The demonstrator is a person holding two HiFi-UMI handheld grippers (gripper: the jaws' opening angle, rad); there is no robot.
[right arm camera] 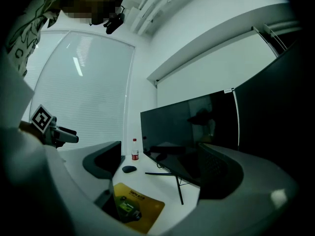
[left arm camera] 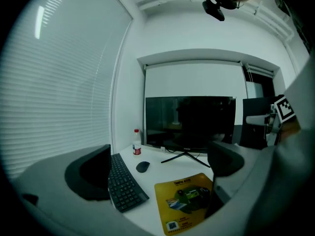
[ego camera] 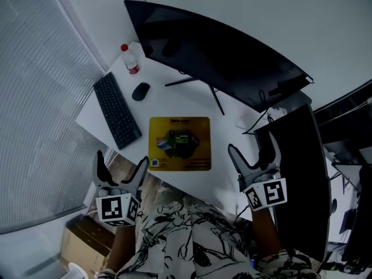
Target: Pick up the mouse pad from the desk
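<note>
A yellow mouse pad (ego camera: 179,143) with a dark picture in its middle lies flat near the front edge of the white desk (ego camera: 174,100). It also shows in the left gripper view as the mouse pad (left arm camera: 186,200) and in the right gripper view as the mouse pad (right arm camera: 135,206). My left gripper (ego camera: 121,170) hangs open off the desk's front left corner, nothing between its jaws. My right gripper (ego camera: 254,156) stands open at the front right edge, right of the pad, holding nothing.
A black keyboard (ego camera: 116,110), a black mouse (ego camera: 140,91) and a red-capped bottle (ego camera: 130,58) sit on the left. A wide dark monitor (ego camera: 215,54) on a thin stand spans the back. A dark cabinet (ego camera: 299,173) stands right; window blinds (ego camera: 40,115) on the left.
</note>
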